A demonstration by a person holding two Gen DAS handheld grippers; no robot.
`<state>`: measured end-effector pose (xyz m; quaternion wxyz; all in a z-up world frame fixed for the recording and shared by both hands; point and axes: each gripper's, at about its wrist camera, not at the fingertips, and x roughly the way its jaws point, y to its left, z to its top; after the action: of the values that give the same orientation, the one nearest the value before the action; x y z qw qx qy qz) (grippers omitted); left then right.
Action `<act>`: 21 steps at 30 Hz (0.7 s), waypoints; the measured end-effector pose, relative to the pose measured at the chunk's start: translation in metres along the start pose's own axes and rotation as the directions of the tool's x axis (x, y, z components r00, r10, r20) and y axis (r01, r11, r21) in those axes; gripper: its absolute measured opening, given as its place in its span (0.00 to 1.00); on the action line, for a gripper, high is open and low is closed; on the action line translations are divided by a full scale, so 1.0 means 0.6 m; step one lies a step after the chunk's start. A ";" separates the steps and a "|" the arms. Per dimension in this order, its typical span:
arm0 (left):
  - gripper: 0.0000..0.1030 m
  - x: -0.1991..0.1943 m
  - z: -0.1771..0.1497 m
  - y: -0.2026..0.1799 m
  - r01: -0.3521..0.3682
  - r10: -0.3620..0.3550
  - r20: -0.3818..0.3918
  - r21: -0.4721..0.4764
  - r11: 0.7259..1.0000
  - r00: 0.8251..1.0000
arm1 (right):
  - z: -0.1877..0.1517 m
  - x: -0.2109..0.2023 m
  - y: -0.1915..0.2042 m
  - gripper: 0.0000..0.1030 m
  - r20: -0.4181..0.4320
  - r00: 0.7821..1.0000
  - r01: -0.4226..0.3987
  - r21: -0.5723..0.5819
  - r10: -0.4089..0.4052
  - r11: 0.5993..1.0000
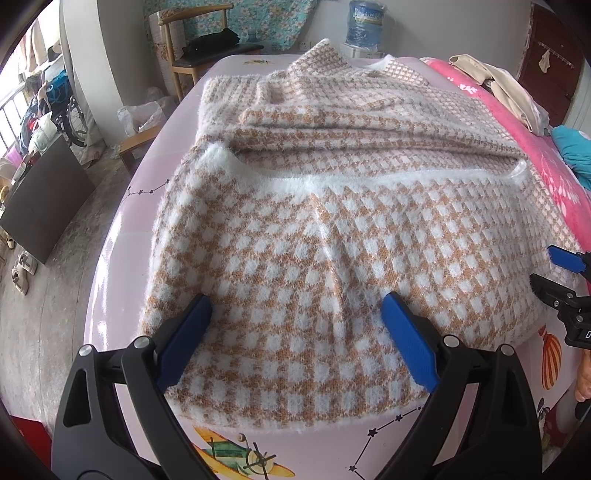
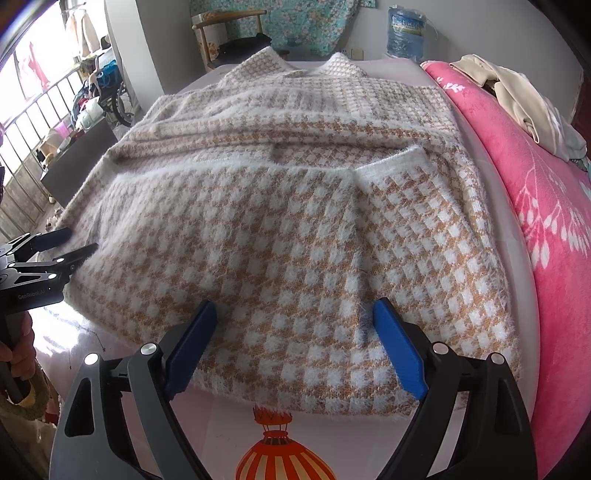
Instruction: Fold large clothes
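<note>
Sweater (image 1: pixel 332 236) tan-white houndstooth; sheet (image 1: pixel 147 177) pale pink; blanket (image 2: pixel 535 177) pink, white sprigs.

Pretty sure I'm working in someone's home here, a lived-in bedroom or spare room. There's a pink fleece blanket (image 2: pixel 532 192) with white leaf print, a wooden chair (image 1: pixel 192 48) by the wall, a big blue water jug (image 2: pixel 405 31), a floral quilt (image 1: pixel 229 18) hung up behind, shoes (image 1: pixel 22 273) on the concrete floor, and a wheelchair (image 1: pixel 72 118) by the barred window.
</note>
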<state>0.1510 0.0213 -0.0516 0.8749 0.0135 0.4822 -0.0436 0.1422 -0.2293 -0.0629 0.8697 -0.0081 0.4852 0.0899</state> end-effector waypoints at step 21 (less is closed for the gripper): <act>0.88 -0.066 0.024 0.063 0.028 -0.020 0.172 -0.043 0.999 0.985 | 0.046 -0.056 -0.067 0.82 0.102 0.989 -0.114 0.063 0.108 0.991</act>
<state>0.1456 0.0604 -0.0110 0.9126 -0.0157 0.4061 -0.0442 0.1548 -0.2709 -0.0226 0.8859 0.0534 0.4444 0.1216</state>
